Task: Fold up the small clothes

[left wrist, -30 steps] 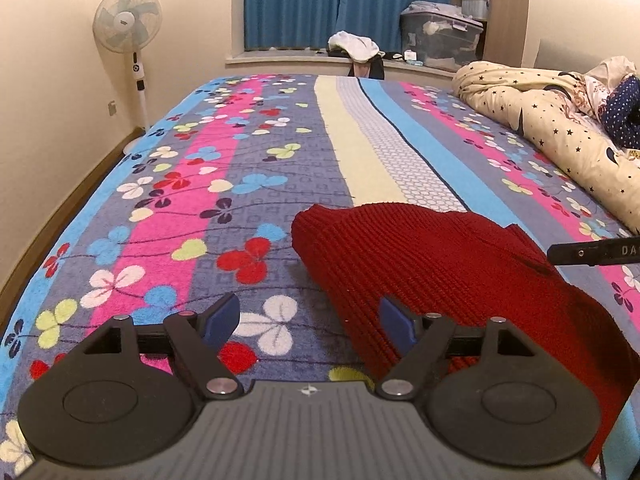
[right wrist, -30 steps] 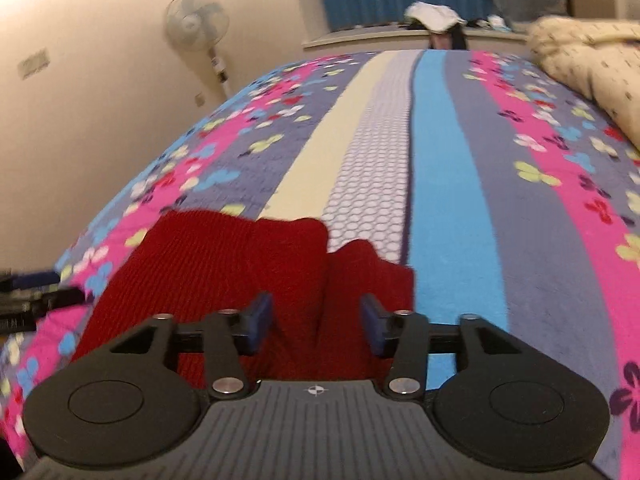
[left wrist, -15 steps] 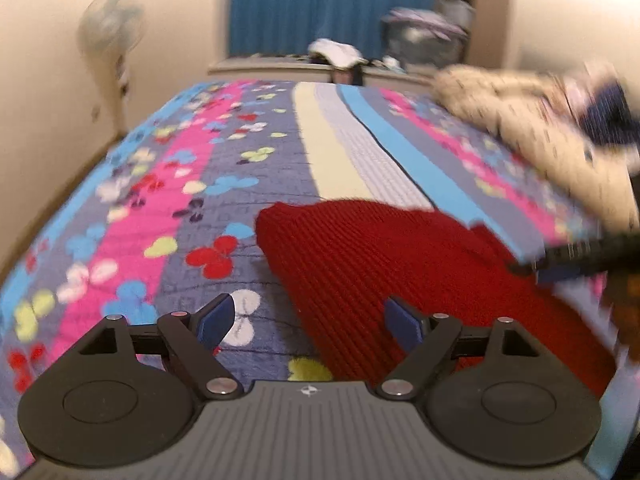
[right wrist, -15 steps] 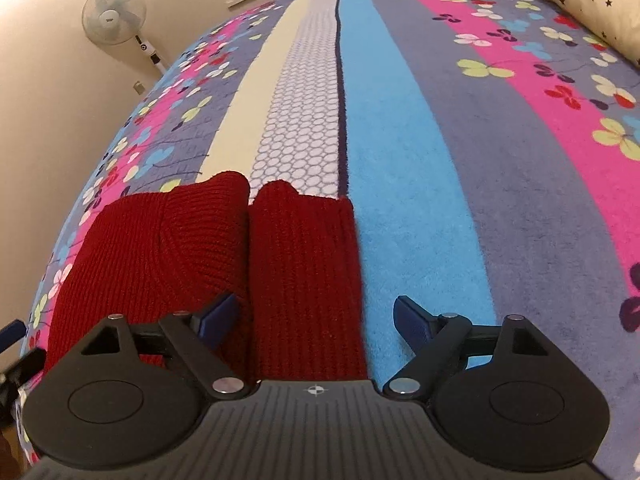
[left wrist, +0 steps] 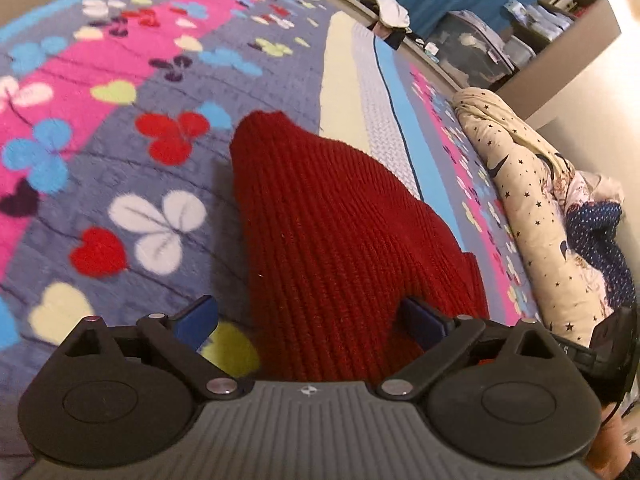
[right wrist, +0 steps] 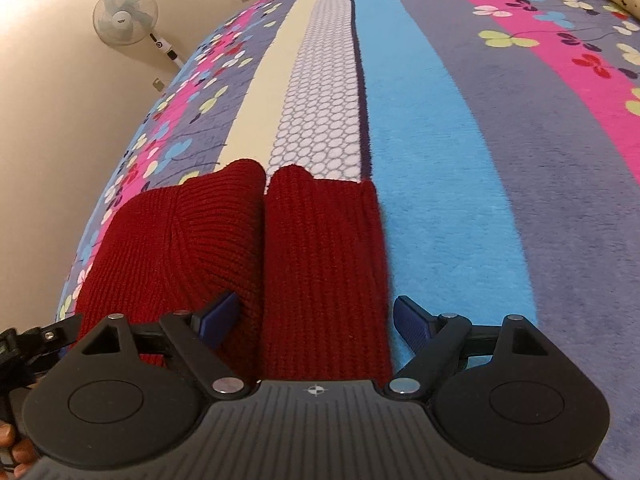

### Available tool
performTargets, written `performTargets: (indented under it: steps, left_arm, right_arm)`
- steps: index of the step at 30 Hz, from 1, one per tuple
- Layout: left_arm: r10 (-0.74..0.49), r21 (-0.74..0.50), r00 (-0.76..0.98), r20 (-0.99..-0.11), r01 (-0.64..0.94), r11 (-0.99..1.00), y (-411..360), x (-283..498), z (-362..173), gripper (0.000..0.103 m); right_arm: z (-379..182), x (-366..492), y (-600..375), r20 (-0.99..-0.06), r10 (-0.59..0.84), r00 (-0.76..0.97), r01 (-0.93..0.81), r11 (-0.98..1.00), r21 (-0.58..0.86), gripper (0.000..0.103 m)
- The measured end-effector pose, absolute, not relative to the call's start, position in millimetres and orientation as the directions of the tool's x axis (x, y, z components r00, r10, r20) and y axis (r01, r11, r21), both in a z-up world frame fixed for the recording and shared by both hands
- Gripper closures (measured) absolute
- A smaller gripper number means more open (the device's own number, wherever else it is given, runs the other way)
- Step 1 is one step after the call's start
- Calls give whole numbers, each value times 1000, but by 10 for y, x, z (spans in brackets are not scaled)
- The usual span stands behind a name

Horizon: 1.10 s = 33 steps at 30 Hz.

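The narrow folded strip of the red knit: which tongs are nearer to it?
Right. The right tongs, just opened wider, straddle the strip without pressing it; the left tongs, also just opened, are over the wider part.

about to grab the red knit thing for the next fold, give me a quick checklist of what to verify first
1. Left gripper open: ok, its jaws have just been opening, pads clear of the cloth.
2. Right gripper open: ok, it has just opened, pads not pressing.
3. Dark red ribbed knit garment between each pair of fingers: ok.
4. Garment flat on the striped floral fleece blanket: ok, two folded parts side by side.
5. Near edge of the garment visible: cannot tell, hidden under both grippers.
6. Star-print cream quilt clear of the garment: ok.
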<state>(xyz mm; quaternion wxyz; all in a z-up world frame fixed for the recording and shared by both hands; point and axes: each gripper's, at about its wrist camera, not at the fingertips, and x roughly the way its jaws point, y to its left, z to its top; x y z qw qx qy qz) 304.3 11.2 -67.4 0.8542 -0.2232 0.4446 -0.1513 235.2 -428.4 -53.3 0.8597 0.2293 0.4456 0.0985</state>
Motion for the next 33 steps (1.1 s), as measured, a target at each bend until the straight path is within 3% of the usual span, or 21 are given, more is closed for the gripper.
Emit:
performTargets:
  steps: [2,4,7,15,21,30,33]
  left_arm:
    - [-458,-512,563,-688,71,856,67,3070,-691,5]
    - [-472,-520,560,-681,83,850,25,3094,-688,17]
    - [-463,-490,565,-683,116,864,-48,3093,-626,23]
    - [-462,-480,579,-672,135,867,-61,3047,-508,37]
    - [-477,-481,585,-656,162,862,25,3013,-390,44]
    - [-402,-361,736,-544,227,904,548,2937,189,46]
    - [-339,-313,761,-554,187,931,748,2971,169,41]
  right_arm:
    - [-536,2369,-4260,-713,376,592,24,876,482,24]
    - [-533,2380,-4246,-700,389,599,9,870,492,36]
    - [-493,2374,-4193,-687,381,618,-29,885,464,48]
    - [-384,2308,-4129,-648,352,675,-74,906,416,70]
    - [-325,2260,-4086,-609,353,710,-85,902,423,73]
    - [3,2159,-3773,-332,487,808,-284,815,505,75]
    - [-58,2278,-3621,-352,507,787,-298,812,503,74]
